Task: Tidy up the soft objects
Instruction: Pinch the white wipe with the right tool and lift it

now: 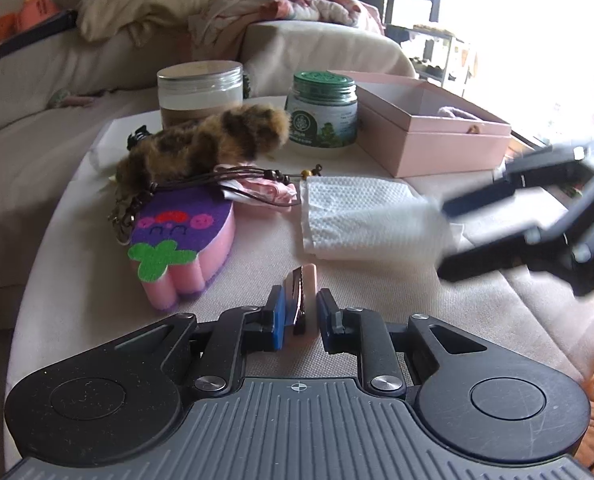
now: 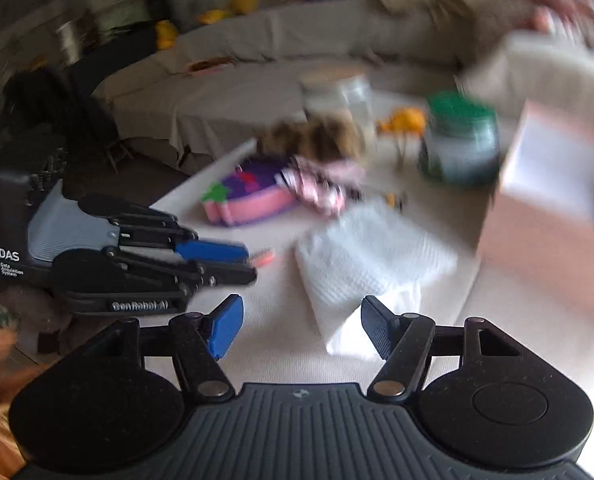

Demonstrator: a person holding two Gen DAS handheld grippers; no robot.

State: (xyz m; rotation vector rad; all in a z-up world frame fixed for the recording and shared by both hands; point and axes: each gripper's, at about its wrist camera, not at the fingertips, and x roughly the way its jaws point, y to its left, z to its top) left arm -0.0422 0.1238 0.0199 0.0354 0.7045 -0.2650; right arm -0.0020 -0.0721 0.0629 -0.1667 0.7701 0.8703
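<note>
Daylight is admitted from a window (image 1: 537, 20) behind the pink box (image 1: 429, 124), where the left wrist view is blown out to white. The right wrist view is smeared throughout by motion blur. Straight edges are bowed by fisheye distortion.

Pink clip (image 1: 301, 295) btwn L fingers (image 1: 279, 316).

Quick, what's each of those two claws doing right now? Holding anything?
Left gripper: closed on a small pink clip, a flat thing standing between its pads.
Right gripper: open, holding nothing, the white paper towel just ahead of it.
</note>
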